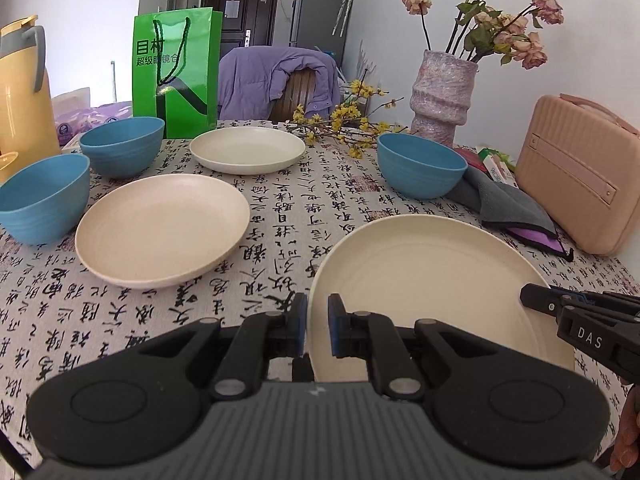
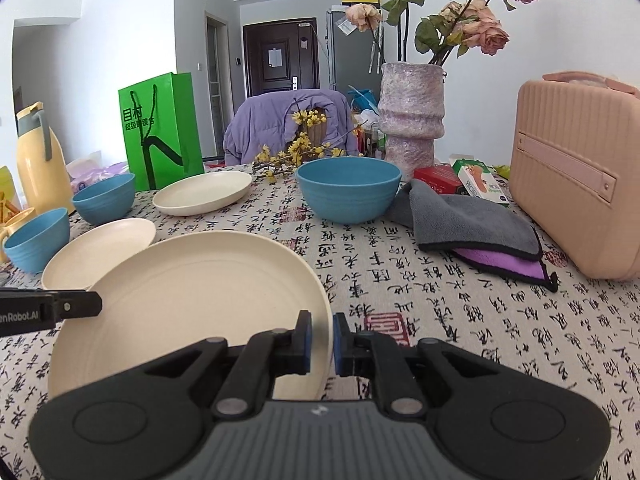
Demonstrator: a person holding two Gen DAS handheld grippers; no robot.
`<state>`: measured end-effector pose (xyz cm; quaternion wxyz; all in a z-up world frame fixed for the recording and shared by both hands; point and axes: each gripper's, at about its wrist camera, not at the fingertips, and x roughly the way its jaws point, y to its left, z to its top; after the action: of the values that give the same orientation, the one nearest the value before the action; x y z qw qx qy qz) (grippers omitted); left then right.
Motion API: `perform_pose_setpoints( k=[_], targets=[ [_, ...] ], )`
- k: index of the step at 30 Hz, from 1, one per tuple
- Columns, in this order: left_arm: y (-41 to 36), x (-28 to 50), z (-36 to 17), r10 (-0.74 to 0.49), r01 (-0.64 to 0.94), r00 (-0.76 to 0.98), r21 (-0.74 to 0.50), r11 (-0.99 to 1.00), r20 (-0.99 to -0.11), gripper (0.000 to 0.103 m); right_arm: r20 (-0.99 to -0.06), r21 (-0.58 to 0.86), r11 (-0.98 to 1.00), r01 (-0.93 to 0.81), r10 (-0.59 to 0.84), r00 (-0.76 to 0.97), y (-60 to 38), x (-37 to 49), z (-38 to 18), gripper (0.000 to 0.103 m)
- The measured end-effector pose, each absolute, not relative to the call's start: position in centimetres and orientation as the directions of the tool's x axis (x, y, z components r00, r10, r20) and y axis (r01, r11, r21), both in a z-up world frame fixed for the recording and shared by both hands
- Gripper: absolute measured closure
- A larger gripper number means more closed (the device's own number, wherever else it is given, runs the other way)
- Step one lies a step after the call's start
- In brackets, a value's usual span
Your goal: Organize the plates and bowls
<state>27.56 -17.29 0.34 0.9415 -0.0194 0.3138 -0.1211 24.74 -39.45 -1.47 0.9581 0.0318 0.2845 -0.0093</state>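
Observation:
A cream plate [image 1: 432, 280] [image 2: 192, 300] is gripped at both sides and tilts a little above the tablecloth. My left gripper [image 1: 317, 328] is shut on its left rim, and my right gripper [image 2: 322, 340] is shut on its right rim. Each gripper shows in the other's view: the right gripper [image 1: 534, 300], the left gripper [image 2: 80, 305]. Two more cream plates [image 1: 160, 228] [image 1: 246, 148] lie on the table to the left. Two blue bowls [image 1: 42, 196] [image 1: 122, 144] stand at the far left, and a third blue bowl [image 1: 420, 164] [image 2: 348, 188] stands further back on the right.
A green paper bag [image 1: 176, 72] and a yellow thermos [image 1: 24, 92] stand at the back left. A vase of dried roses [image 1: 442, 96], a folded grey cloth [image 2: 472, 224] and a pink case [image 2: 576, 168] fill the right side. A chair with a purple jacket [image 1: 276, 80] is behind the table.

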Motion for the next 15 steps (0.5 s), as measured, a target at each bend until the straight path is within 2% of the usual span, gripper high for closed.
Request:
perform_pose_setpoints(
  k=[15],
  targets=[
    [-12.8,22.7,0.7,-0.220,0.171,0.795,-0.140,0.975,-0.565,0.092,-0.540,0.044,0.999,-0.006,0.029,0.841,-35.6,19.9,-1.2,0.092]
  ],
)
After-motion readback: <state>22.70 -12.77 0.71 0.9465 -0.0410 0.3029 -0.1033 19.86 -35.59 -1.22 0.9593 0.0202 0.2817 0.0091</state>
